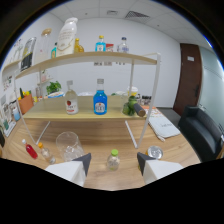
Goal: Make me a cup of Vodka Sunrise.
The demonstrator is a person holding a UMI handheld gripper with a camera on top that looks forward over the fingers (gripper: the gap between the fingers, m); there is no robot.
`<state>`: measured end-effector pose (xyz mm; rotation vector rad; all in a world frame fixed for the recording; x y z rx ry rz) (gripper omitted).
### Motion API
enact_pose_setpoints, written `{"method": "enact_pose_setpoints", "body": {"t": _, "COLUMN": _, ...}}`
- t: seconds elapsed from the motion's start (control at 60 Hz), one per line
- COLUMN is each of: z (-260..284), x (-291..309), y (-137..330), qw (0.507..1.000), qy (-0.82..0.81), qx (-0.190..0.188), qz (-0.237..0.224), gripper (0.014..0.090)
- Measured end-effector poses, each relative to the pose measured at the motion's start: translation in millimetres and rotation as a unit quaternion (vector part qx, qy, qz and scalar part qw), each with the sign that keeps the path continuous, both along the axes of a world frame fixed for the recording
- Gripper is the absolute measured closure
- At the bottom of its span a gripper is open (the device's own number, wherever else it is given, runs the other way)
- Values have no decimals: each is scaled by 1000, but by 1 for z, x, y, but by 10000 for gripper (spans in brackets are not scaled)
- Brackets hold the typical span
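Two fingers of my gripper (113, 162) sit spread open at the bottom centre with nothing clamped, and a small green-capped bottle (113, 160) stands on the table (100, 135) in the gap between them, clear on both sides. Looks to me like I'm lining up the first grab, since the clear glass (68, 145) at lower left still looks empty. Next I'd ease forward and close on that little bottle, though the vodka is probably the red-labelled clear bottle (71, 100) mid-frame on the lower shelf (85, 114) beside the blue bottle (100, 102).
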<state>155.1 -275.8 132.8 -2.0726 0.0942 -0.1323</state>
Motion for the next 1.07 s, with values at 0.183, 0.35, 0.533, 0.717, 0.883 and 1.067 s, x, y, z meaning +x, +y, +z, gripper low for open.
{"method": "enact_pose_setpoints", "body": {"t": 0.183, "z": 18, "x": -22, "y": -35, "qw": 1000, "qy": 23, "qx": -12, "qz": -11, "gripper": 190}}
{"method": "enact_pose_setpoints", "body": {"t": 0.35, "z": 24, "x": -51, "y": -56, "qw": 999, "qy": 23, "qx": -23, "qz": -4, "gripper": 188}}
{"method": "enact_pose_setpoints", "body": {"t": 0.533, "z": 34, "x": -86, "y": -62, "qw": 999, "qy": 11, "qx": -25, "qz": 19, "gripper": 191}}
{"method": "enact_pose_setpoints", "body": {"t": 0.717, "z": 39, "x": -112, "y": -63, "qw": 999, "qy": 11, "qx": -30, "qz": 32, "gripper": 188}}
{"method": "enact_pose_setpoints", "body": {"t": 0.883, "z": 37, "x": -118, "y": -66, "qw": 999, "qy": 14, "qx": -37, "qz": 34, "gripper": 191}}
{"method": "enact_pose_setpoints", "body": {"t": 1.067, "z": 34, "x": -118, "y": -68, "qw": 999, "qy": 14, "qx": -42, "qz": 33, "gripper": 190}}
